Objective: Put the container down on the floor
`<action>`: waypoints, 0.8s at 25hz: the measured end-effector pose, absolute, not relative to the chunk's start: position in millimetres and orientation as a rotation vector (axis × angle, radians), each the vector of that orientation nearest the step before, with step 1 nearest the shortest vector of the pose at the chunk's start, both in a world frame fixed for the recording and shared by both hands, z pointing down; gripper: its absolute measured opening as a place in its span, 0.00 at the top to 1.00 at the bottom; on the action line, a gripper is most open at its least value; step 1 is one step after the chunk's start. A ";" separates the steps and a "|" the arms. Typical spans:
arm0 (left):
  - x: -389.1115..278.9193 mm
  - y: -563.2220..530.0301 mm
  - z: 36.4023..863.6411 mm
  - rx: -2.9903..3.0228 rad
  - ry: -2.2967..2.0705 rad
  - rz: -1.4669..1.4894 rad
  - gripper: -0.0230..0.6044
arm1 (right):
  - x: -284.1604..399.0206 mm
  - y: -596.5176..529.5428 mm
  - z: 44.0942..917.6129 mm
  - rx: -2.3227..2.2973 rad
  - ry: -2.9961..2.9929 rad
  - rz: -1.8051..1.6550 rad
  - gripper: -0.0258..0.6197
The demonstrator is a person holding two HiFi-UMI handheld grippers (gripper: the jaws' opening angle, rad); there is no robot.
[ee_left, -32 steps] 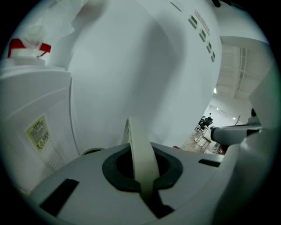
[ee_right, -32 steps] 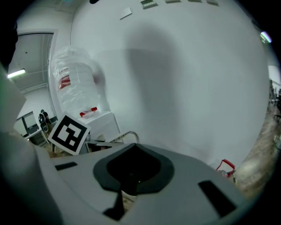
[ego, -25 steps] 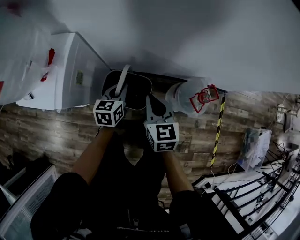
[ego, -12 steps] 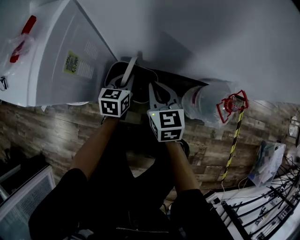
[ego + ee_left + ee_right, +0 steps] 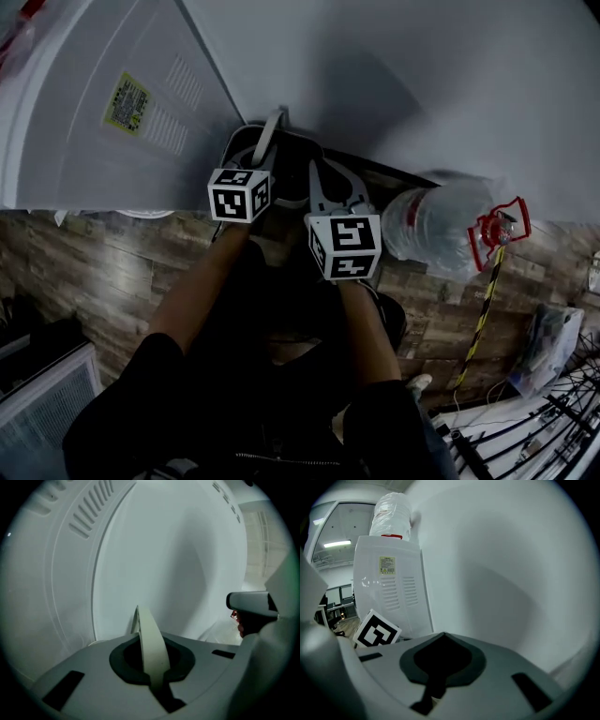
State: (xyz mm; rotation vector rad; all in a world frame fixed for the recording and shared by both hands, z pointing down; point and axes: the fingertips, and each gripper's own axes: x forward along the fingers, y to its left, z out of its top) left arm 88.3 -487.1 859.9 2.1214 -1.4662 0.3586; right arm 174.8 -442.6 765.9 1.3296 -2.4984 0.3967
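Note:
The container (image 5: 292,167) is a dark, rounded bin with a pale rim, held low at the foot of the wall between both grippers. My left gripper (image 5: 259,157) is shut on its pale strap handle (image 5: 149,645), which sticks up from between the jaws of the left gripper (image 5: 152,670). My right gripper (image 5: 325,180) lies over the bin's right rim. In the right gripper view the jaws of the right gripper (image 5: 439,670) are closed, and what they pinch is mostly hidden. Whether the bin touches the floor cannot be told.
A white water dispenser (image 5: 103,103) stands close on the left, against the wall (image 5: 422,75). A big clear water bottle (image 5: 439,223) with a red cap (image 5: 499,231) lies to the right on the wood-pattern floor (image 5: 94,262). A yellow-black striped pole (image 5: 482,317) and a wire rack (image 5: 534,422) are further right.
Both grippers and the container have shifted toward the foot of the wall. The dispenser now fills more of the left, and the bottle sits further right in view.

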 end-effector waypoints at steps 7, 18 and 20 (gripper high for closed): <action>82.3 -499.5 891.2 2.148 -1.491 0.336 0.94 | 157.2 -453.5 776.7 1.271 -2.540 0.348 0.94; 70.5 -514.8 931.7 2.147 -1.578 0.275 0.94 | 148.3 -461.7 757.5 1.290 -2.625 0.402 0.94; 69.0 -513.7 942.0 2.139 -1.581 0.285 0.94 | 143.9 -459.3 759.1 1.276 -2.631 0.422 0.94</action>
